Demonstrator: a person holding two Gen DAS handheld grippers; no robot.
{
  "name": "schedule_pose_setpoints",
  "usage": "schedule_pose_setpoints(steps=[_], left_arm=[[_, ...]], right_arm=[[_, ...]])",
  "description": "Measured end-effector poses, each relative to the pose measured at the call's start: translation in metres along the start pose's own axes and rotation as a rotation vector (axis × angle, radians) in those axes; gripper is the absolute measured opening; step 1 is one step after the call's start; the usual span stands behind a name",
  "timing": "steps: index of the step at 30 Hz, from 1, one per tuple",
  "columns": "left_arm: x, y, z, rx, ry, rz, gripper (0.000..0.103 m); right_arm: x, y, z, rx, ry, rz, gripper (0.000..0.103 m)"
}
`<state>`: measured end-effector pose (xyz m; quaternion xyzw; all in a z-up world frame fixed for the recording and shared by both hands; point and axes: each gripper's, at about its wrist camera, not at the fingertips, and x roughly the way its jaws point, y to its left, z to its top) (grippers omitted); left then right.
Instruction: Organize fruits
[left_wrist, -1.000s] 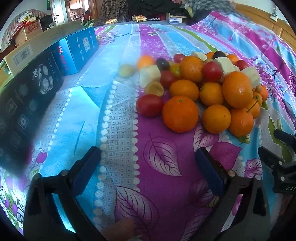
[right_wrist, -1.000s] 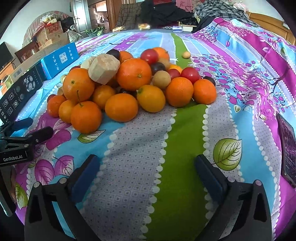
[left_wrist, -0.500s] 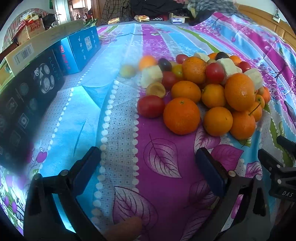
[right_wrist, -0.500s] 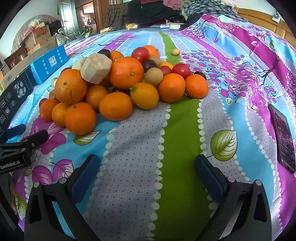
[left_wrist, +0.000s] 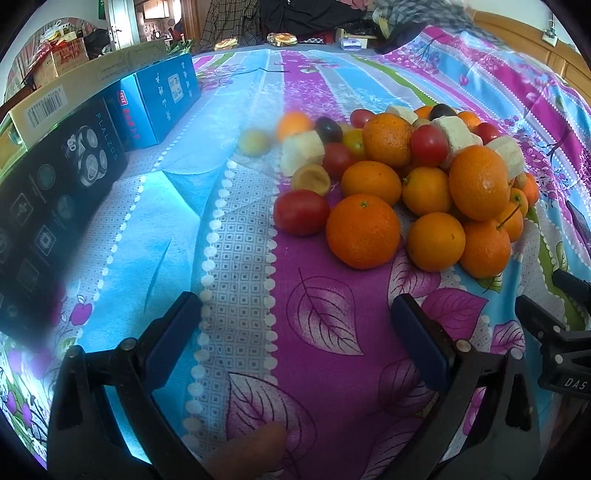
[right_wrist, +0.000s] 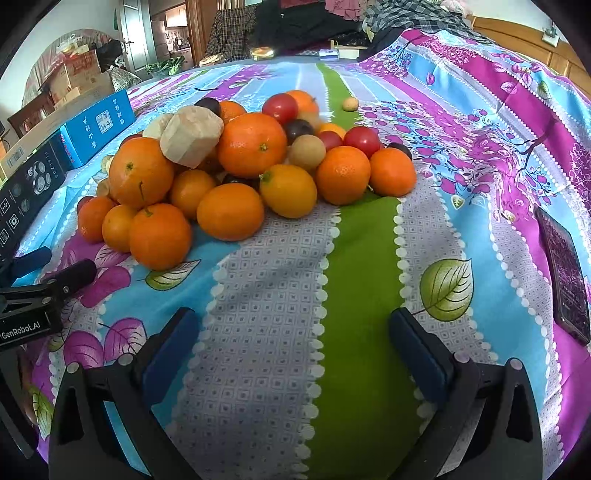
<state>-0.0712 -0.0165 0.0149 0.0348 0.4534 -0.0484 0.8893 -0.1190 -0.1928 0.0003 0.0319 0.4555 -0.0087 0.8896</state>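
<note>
The left tongs are spread wide and empty above the patterned cloth, short of the fruit pile. The nearest pieces to them are a large orange and a red tomato just beside it, touching or nearly so. A small yellowish fruit lies apart at the pile's far left edge. Boxes line the left side: a black box and a blue box.

The right tongs are likewise spread and grip nothing, over the green stripe, with the fruit pile ahead to the left. A pale, faceted chunk, possibly peeled fruit, sits on top. A dark phone lies on the cloth at right. The surface may be a bed rather than a worktop.
</note>
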Motion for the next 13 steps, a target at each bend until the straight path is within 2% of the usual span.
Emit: schedule_pose_setpoints(steps=[13], left_arm=[[-0.0009, -0.0005, -0.0011, 0.002, -0.006, -0.008, 0.103]], right_arm=[[0.0001, 0.0000, -0.0002, 0.000, 0.000, 0.000, 0.103]])
